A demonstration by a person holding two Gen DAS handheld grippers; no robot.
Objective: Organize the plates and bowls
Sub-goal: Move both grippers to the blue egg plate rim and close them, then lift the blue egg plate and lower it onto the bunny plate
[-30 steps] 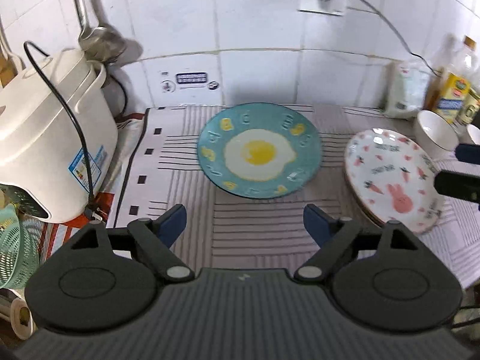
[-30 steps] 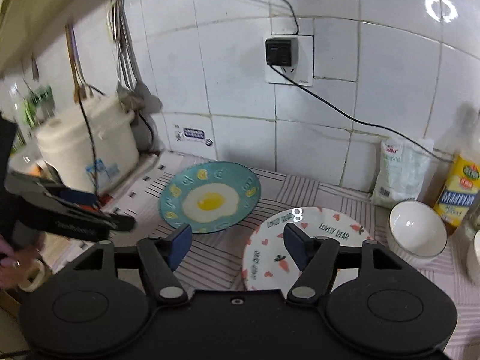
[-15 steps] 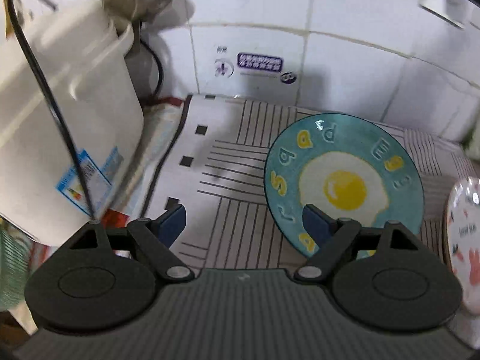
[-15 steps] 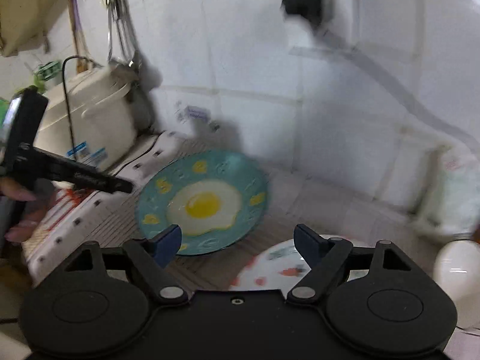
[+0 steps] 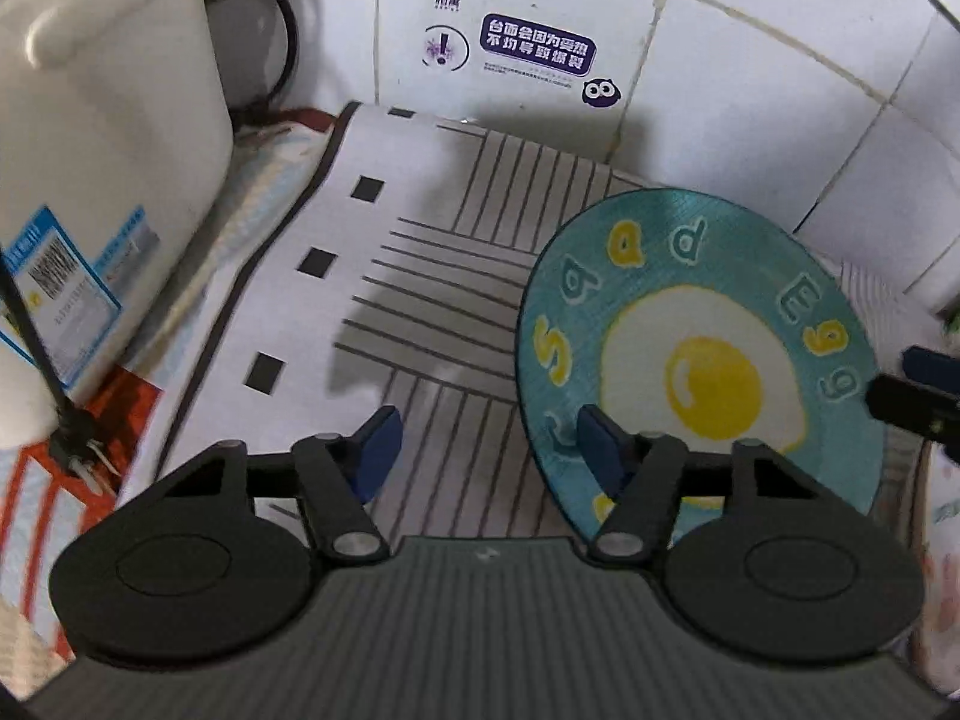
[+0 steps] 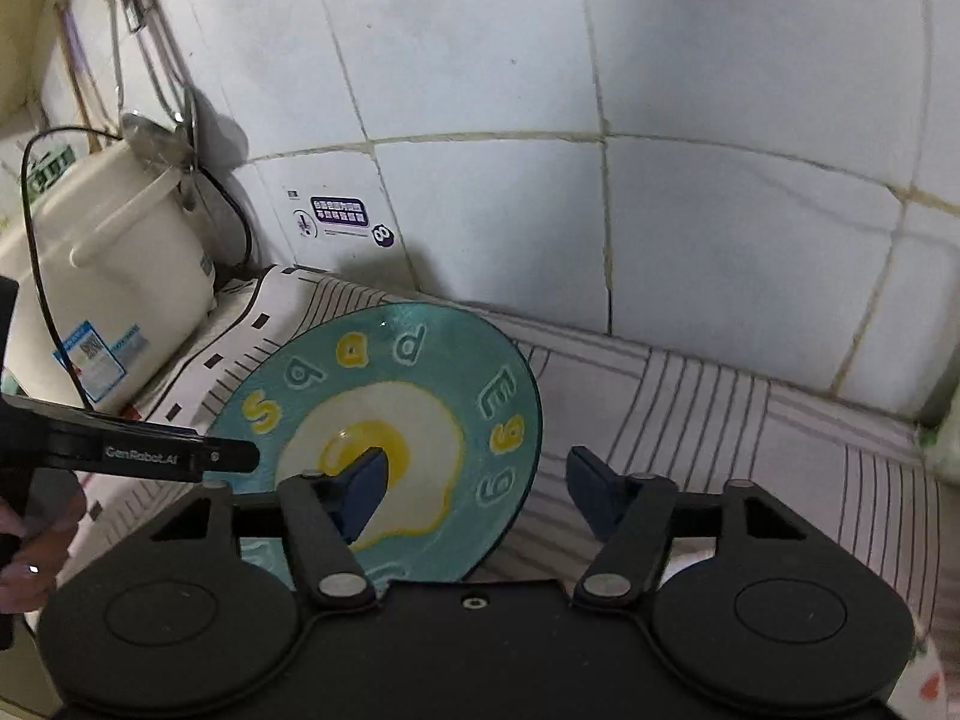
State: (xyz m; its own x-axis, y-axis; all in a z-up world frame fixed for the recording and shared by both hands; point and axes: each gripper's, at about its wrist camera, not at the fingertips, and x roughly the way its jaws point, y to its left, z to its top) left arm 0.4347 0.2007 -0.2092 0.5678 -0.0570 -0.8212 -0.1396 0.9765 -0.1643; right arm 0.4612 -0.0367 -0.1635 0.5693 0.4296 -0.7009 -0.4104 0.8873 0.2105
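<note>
A teal plate with a fried-egg print and yellow letters (image 5: 708,324) lies on the striped mat (image 5: 420,276). My left gripper (image 5: 483,450) is open, straddling the plate's left rim, its right finger over the plate. In the right wrist view the same plate (image 6: 420,396) lies under my open right gripper (image 6: 474,492), which straddles the plate's right rim. The left gripper's finger (image 6: 168,456) shows at the plate's left edge, and the right gripper's finger (image 5: 918,396) at its right edge. A white patterned plate (image 6: 924,684) peeks in at the lower right.
A white rice cooker (image 5: 90,180) with a black cord stands at the left on the counter. The tiled wall (image 6: 660,180) with a sticker is close behind the plate. Ladles hang above the cooker (image 6: 174,120).
Both grippers have moved forward and down toward the teal plate, left to its left rim, right to its right rim. The white plate and bowls have slid out of view.
</note>
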